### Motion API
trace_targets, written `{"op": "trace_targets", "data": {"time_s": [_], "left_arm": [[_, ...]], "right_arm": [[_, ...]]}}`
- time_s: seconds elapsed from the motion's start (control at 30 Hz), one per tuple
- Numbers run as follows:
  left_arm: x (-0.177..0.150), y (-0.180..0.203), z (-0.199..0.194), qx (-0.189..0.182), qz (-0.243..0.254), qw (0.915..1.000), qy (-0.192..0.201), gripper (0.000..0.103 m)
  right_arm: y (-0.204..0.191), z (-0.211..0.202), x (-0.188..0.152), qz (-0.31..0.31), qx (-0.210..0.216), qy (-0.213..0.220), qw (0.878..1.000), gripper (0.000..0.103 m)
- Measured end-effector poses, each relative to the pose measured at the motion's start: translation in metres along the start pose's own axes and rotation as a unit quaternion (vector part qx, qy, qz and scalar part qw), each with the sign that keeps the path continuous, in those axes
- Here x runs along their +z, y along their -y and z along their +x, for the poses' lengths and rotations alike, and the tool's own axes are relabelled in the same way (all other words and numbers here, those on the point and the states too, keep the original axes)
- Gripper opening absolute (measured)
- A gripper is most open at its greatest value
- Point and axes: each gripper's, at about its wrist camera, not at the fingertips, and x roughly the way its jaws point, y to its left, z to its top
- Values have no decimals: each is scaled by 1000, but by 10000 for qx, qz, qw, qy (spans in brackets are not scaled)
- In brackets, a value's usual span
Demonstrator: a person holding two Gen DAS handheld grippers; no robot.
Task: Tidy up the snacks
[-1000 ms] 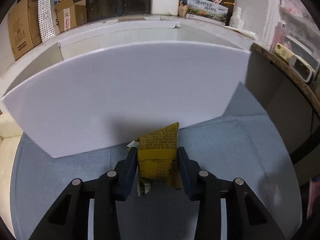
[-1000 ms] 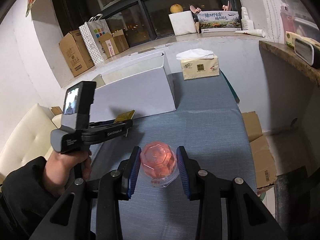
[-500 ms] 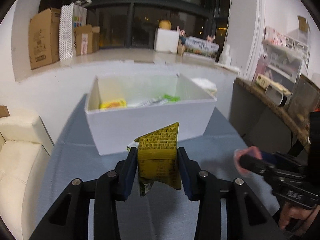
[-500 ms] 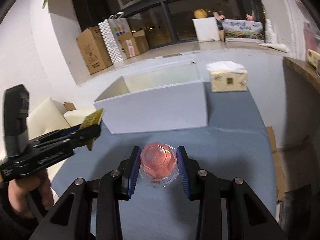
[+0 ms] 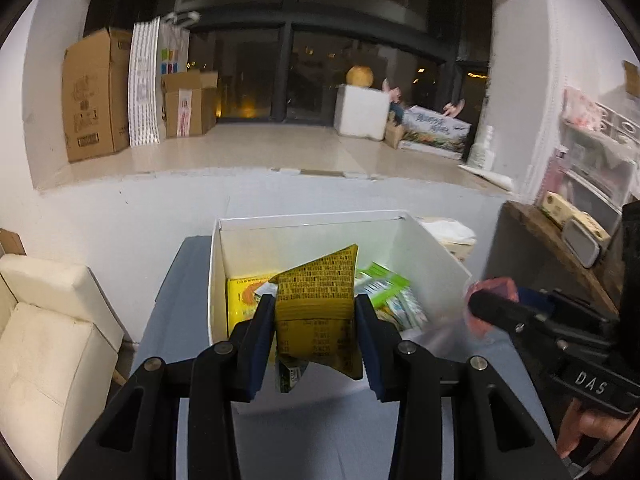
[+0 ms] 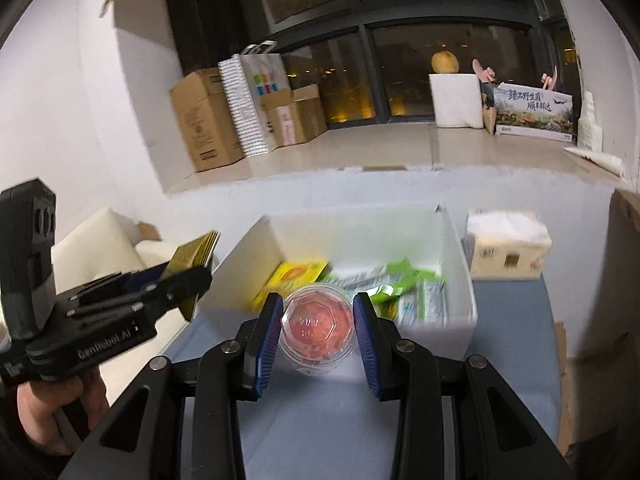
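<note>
The open white cardboard box [image 5: 434,258] on the blue-grey table [image 6: 512,320], a second ago a blank wall, now shows packets inside. The left gripper [image 5: 316,320], raised since then, clamps a mustard-yellow foil snack packet [image 5: 316,300] above it. The right gripper [image 6: 316,322] grips a clear cup of pink jelly [image 6: 316,326] at the box's near edge.

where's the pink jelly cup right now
In the right wrist view the pink jelly cup sits centre frame, clamped in the right tool, just in front of the white box of snacks, with the tissue pack beyond to the right.
</note>
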Motion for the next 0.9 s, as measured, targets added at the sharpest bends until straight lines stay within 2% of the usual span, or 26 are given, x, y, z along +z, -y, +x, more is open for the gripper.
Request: {"op": "trace_targets", "data": {"time_s": [0.13,0.2,0.23,0.27,0.3,0.37,0.63,0.73,0.9], "left_arm": [[12,-9,40,63,-65,9996,-251,44],[13,-12,54,89,-73,9994,-330,49],[12,-14,61,102,-106,9991,-409,62],[11,-16,68,134,-159,9984,-531,90],[10,-18,73,194,-211,9978,-591,103],[6,-20,76,243,-203,9979,-565,103],[-1,-20,59,435,-63,9981,-423,103],[-1,-15,33,568,-38,9983,-110,103],[-8,-6,-20,342,-111,9989,292,103]], "right_arm": [[20,37,20,90,-141,-117,9998,40],[32,53,23,271,-112,-229,9993,40],[36,59,23,347,-120,-283,9989,40],[40,63,23,423,-197,-308,9984,46],[44,66,22,477,-308,-324,9979,70],[49,67,19,558,-460,-242,9971,99],[56,47,19,631,-813,-148,9946,99],[49,25,15,533,-887,33,9946,99],[27,-24,8,315,-1023,410,9934,99]]}}
